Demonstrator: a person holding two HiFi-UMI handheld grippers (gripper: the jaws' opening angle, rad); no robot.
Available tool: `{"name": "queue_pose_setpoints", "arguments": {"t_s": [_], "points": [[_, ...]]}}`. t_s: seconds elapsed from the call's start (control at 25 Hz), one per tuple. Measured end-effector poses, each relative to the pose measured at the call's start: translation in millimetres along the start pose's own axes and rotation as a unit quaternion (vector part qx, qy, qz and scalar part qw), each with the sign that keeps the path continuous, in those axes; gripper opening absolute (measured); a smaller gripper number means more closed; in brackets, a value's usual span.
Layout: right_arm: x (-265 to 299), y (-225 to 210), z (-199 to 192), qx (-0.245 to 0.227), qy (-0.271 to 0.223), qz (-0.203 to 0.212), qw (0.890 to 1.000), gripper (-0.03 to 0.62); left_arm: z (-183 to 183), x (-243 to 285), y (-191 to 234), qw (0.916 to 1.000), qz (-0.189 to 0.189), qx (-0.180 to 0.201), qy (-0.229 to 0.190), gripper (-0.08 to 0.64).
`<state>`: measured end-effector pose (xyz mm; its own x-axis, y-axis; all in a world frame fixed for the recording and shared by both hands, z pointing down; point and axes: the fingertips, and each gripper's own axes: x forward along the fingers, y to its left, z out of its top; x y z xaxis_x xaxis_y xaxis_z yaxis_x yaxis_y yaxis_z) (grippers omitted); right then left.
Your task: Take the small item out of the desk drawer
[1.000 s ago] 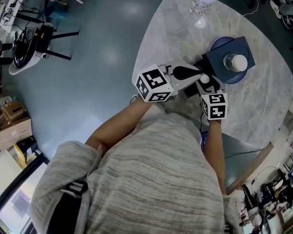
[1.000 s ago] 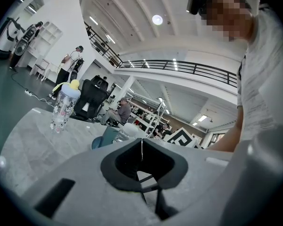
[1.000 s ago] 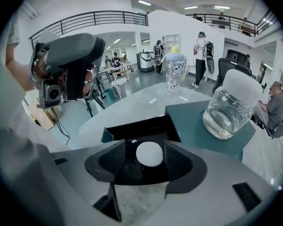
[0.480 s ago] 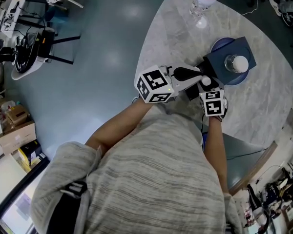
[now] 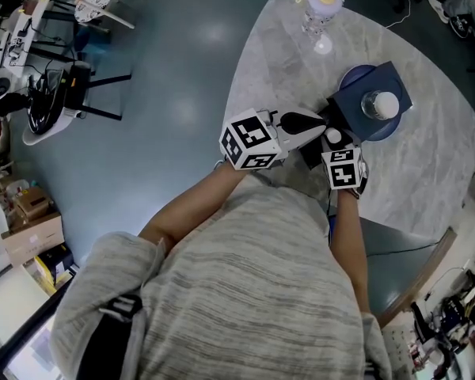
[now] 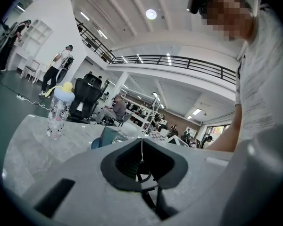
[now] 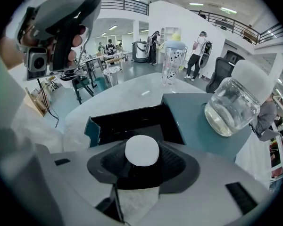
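Note:
A small teal drawer box point(image 5: 384, 81) stands on the marble table point(image 5: 285, 54), and its black drawer point(image 7: 132, 121) is pulled open toward me. Just above the drawer's front, a small white round item point(image 7: 141, 150) sits between the pads of my right gripper point(image 7: 141, 163). Those jaws are closing, and a little gap still shows on each side of the item. From the head view the item point(image 5: 332, 135) appears at the right gripper's point(image 5: 333, 141) tip. My left gripper point(image 5: 321, 120) hovers beside it, left of the drawer. Its jaws point(image 6: 142, 147) are shut with nothing between them.
A clear glass jar with a white lid point(image 7: 236, 102) lies on top of the box. Under the box is a blue round plate point(image 5: 355, 76). A patterned bottle with a yellow top point(image 5: 321, 10) stands at the table's far side. Floor and chairs point(image 5: 55, 93) lie to the left.
The right gripper has edged slightly back toward the person with the white item still between its jaws. The left gripper has barely moved.

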<state>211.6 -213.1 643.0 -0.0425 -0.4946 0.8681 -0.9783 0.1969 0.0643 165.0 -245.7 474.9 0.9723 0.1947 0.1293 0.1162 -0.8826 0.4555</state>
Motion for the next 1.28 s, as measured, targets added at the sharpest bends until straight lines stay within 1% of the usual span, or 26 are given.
{"name": "queue_pose_setpoints", "arguments": {"t_s": [0.12,0.28,0.36,0.44,0.6,0.8,1.04,1.28], "points": [[-3.1,-0.1,0.5,0.002,-0.007,-0.006,1.000,0.196,3.0,0.3,-3.4,0.9999,-0.007,0.012,0.005,0.017],[-11.0,-1.2,3.6,0.026,-0.030,-0.015,0.999,0.195,8.4,-1.2,-8.5,0.9996,-0.012,0.024,0.009,0.017],[-17.7,-3.6,8.0,0.048,-0.050,-0.017,0.997,0.195,11.5,-1.9,-9.7,0.9994,-0.015,0.030,0.009,0.017],[-27.2,-5.2,12.3,0.081,-0.073,-0.014,0.994,0.195,14.7,-3.0,-10.7,0.9992,-0.017,0.035,0.008,0.017],[-51.2,-10.0,23.7,0.134,-0.126,-0.014,0.983,0.195,21.3,-4.0,-14.9,0.9987,-0.025,0.044,0.006,0.017],[-83.1,-14.0,38.8,0.159,-0.182,-0.029,0.970,0.195,28.2,-3.1,-24.5,0.9974,-0.036,0.063,0.001,0.017],[-131.4,-17.3,69.6,0.161,-0.263,-0.048,0.950,0.195,47.3,-1.0,-38.6,0.9948,-0.052,0.086,-0.011,0.017],[-180.4,-14.9,101.7,0.136,-0.334,-0.065,0.930,0.195,64.0,-4.6,-50.3,0.9939,-0.048,0.097,-0.019,0.017]]}}
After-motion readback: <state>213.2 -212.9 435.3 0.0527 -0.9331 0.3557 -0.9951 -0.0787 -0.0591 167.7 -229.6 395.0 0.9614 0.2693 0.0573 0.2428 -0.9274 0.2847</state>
